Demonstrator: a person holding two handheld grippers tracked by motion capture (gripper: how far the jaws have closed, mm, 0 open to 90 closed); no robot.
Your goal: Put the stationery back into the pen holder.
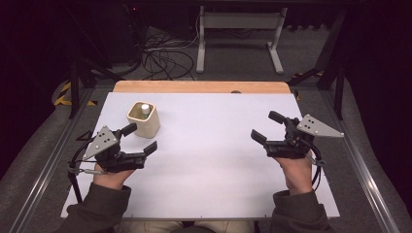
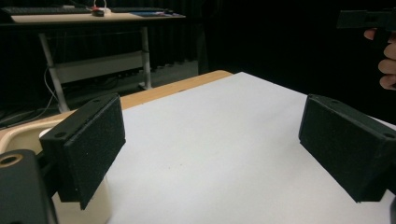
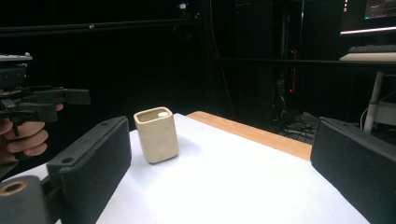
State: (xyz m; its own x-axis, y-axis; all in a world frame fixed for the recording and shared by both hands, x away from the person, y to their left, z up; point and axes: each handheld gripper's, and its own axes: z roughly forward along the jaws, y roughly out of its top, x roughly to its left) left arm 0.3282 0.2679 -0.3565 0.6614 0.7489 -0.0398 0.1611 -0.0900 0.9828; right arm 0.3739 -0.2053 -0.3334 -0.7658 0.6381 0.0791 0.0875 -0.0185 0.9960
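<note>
From above, my left gripper (image 1: 144, 137) and right gripper (image 1: 265, 127) both hang spread wide over the white table (image 1: 214, 160), holding nothing, the cream cup (image 1: 144, 119) just beyond my left one with what may be a small white-capped item inside. Along my left jaws, the cup's rim (image 2: 18, 135) sits behind the left pad. Along my right jaws, the cup (image 3: 156, 135) stands upright between them, well ahead.

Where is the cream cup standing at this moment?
In the high view, the cream cup stands upright on the white mat's far left part, just beyond the left claw.

overhead view, two low gripper views
</note>
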